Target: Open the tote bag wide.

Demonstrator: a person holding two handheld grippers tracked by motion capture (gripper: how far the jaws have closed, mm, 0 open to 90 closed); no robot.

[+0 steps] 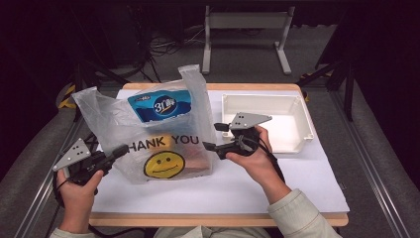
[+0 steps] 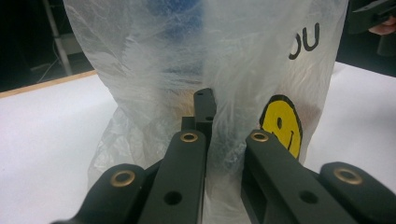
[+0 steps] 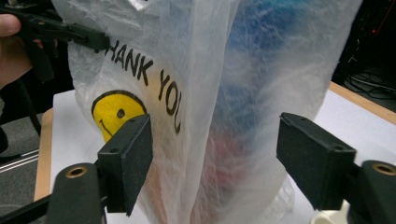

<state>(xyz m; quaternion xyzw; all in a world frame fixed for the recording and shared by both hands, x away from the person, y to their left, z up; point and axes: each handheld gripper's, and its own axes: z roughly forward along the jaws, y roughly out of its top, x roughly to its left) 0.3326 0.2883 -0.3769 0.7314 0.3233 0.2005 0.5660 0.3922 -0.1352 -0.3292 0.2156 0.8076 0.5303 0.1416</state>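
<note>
A thin white plastic bag (image 1: pixel 158 129) printed "THANK YOU" with a yellow smiley stands on the table. Inside it is a blue-labelled package (image 1: pixel 159 105), with something reddish low down. My left gripper (image 1: pixel 120 149) is at the bag's lower left edge. In the left gripper view its jaws (image 2: pixel 210 112) are nearly together, with the bag's film (image 2: pixel 210 56) pinched between them. My right gripper (image 1: pixel 212 136) is open at the bag's right side. In the right gripper view its pads (image 3: pixel 133 156) stand wide apart on either side of the bag (image 3: pixel 210 93), not touching it.
An empty white tray (image 1: pixel 297 106) sits at the back right of the white tabletop (image 1: pixel 247 183), just behind my right hand. A metal frame (image 1: pixel 245 22) and cables lie on the floor beyond the table's far edge.
</note>
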